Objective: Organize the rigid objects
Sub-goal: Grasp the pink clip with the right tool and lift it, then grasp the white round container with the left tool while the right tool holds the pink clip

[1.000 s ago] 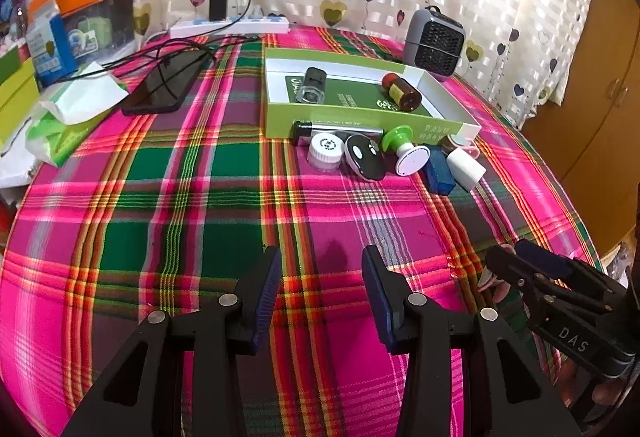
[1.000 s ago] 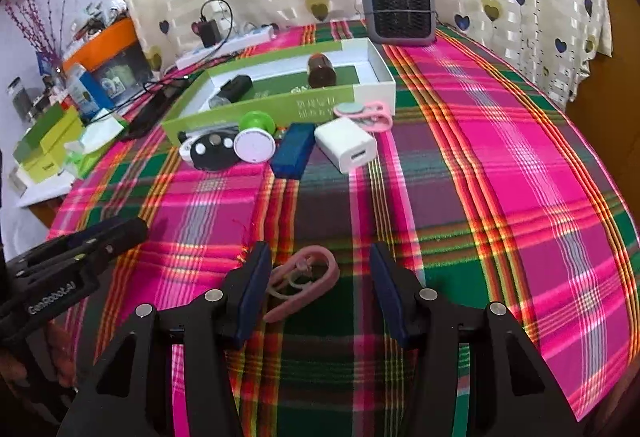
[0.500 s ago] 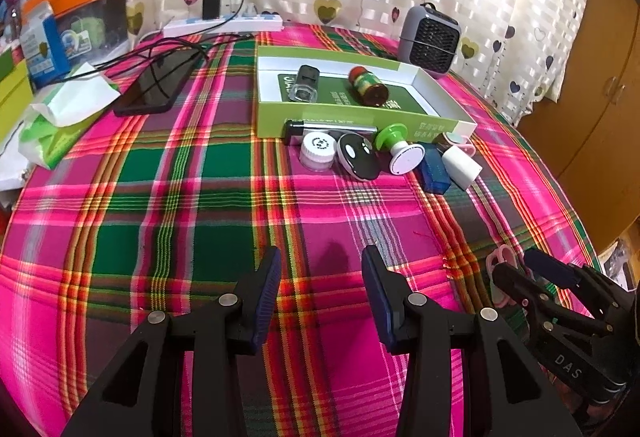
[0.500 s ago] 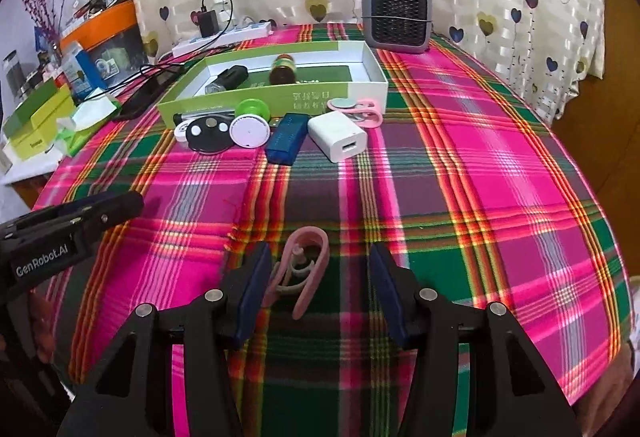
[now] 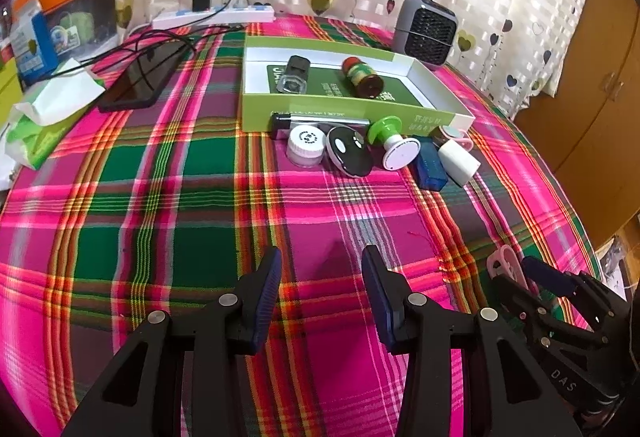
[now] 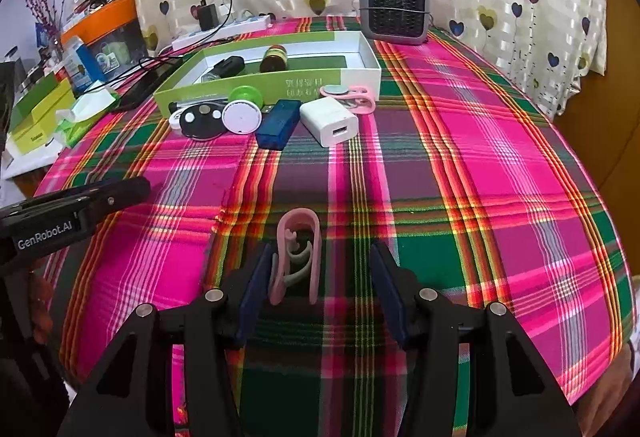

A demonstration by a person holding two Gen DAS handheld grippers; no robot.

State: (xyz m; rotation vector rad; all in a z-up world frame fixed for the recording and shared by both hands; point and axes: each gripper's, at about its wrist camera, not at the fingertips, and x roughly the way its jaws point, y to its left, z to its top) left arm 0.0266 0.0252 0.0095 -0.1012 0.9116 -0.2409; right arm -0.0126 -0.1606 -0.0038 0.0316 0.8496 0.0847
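A pink clip [image 6: 298, 253] lies flat on the plaid cloth between the fingers of my right gripper [image 6: 320, 257], close against the left pad with a gap to the right pad; the gripper is open. My left gripper [image 5: 322, 257] hangs open over bare cloth with nothing between its fingers. At the far side stands a green box [image 5: 320, 109] holding a dark vial [image 5: 294, 79] and a brown bottle [image 5: 360, 77]. In front of it lie a white jar [image 5: 305, 147], a black key fob [image 5: 350, 151], a green stamp [image 5: 394, 143], a blue stick [image 5: 430, 167], a white charger [image 5: 458, 161] and a second pink clip [image 6: 348, 95].
A grey heater [image 5: 426, 31] stands behind the box. A black phone [image 5: 144, 81], cables and a power strip [image 5: 216, 17] lie at the back left, with a tissue pack [image 5: 48, 113] at the left edge. The round table drops off on the right, near wooden cupboards.
The pink clip, slanted before, now points straight away between the right fingers and sits deeper between them. The left gripper has hardly moved.
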